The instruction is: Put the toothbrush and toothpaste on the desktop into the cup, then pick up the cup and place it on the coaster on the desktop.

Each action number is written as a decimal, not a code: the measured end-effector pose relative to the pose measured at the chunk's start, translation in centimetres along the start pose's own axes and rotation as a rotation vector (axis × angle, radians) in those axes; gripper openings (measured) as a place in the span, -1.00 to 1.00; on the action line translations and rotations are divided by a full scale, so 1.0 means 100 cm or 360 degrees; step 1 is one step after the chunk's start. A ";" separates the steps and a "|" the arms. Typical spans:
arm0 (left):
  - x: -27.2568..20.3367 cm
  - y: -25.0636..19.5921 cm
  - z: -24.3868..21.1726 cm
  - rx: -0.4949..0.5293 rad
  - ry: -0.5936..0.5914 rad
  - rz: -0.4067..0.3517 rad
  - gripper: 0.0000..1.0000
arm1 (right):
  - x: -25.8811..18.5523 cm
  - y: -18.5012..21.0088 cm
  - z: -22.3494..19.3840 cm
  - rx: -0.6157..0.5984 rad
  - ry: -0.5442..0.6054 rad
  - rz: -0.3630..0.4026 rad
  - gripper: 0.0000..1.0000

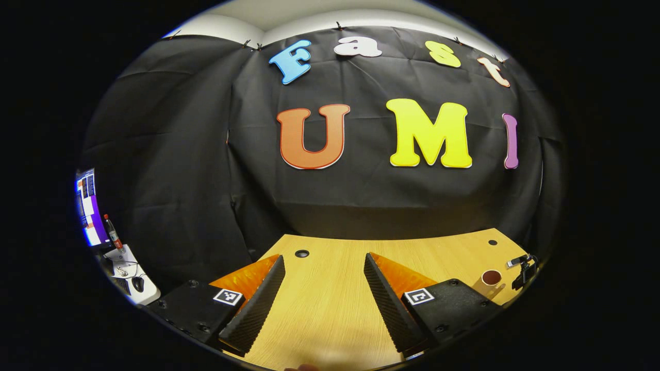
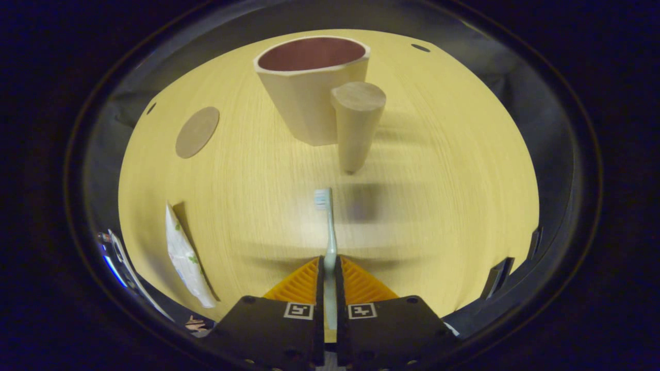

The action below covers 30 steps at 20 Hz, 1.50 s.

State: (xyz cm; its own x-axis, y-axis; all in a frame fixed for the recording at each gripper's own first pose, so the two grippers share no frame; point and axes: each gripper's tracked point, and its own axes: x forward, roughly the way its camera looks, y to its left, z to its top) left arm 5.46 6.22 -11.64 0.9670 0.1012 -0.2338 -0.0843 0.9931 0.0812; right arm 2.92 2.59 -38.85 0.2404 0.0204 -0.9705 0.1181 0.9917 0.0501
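R gripper [image 2: 328,268] clamped tight on toothbrush [image 2: 327,226], head sticking out fwd of jaws; cup [image 2: 309,87] w/ handle straight ahead, coaster [image 2: 197,132] ahead-left, toothpaste [image 2: 184,255] flat just left of jaws. L gripper [image 1: 324,278] jaws wide apart w/ nothing btwn, bare desktop [image 1: 330,309] below; cup far right of them.

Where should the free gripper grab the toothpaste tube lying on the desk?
Likely mid-body, from above, jaws across its narrow width: the toothpaste tube lies flat on the desk, long and slim, apart from the cup.
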 end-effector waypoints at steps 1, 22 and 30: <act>0.000 0.000 0.000 0.0000 0.0000 -0.0002 0.95 | 0.001 -0.001 0.001 0.0004 -0.0010 0.0003 -0.80; -0.034 -0.126 -0.126 -0.0066 0.0820 -0.0400 1.00 | -0.080 -0.025 0.021 0.0154 -0.0368 0.0403 -0.99; -0.065 -0.152 -0.221 -0.0163 0.1415 -0.0457 0.98 | -0.076 -0.069 0.018 0.0256 -0.0326 0.0365 -0.99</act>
State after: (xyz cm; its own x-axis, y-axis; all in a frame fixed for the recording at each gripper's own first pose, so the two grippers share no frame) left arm -4.86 -8.26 -32.77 0.4193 -0.1828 -0.8892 0.0674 0.9831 -0.1704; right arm 2.01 -4.68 -31.39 0.4646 0.1983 -0.8630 0.1852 0.9313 0.3137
